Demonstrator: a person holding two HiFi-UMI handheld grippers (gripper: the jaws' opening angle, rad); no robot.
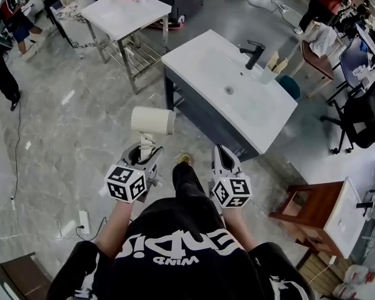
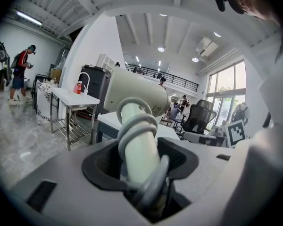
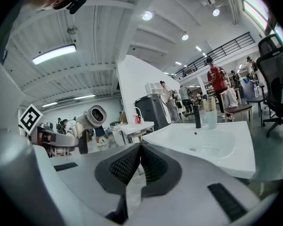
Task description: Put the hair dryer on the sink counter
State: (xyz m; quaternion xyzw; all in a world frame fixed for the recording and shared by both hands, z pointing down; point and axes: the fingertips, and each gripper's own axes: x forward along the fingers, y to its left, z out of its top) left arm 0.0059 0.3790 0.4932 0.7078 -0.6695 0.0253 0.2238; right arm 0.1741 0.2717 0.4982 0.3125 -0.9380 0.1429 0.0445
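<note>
1. Holds the hair dryer (image 1: 153,120) upright by its handle in the left gripper (image 1: 147,150), jaws spread wide and pressed on the handle and on the cord (image 2: 140,126) coiled round it. Hangs left of centre in the head view, over bare floor, not yet above the sink counter (image 1: 197,58) that fills the centre and right.
2. Shows the right gripper (image 1: 223,155) at lower centre-right, pads together on nothing, so no second hold if the load shifts.
3. Could twist or slip in the grip: bears partly on rounded cord loops, with the heavy head well above the pads, and would probably tip on a quick swing.
4. Could fall to the floor if let go before crossing the counter's near edge.
5. Could slide into the basin (image 1: 228,91) if set on its sloping rim; safer on the flat stretch toward the upper centre.
6. Could knock the faucet (image 1: 255,52) or the cup (image 1: 272,64) just beside it if carried too far toward the upper right.
7. Could snag a loosened cord loop on a jaw at release and get dragged back off the edge.
</note>
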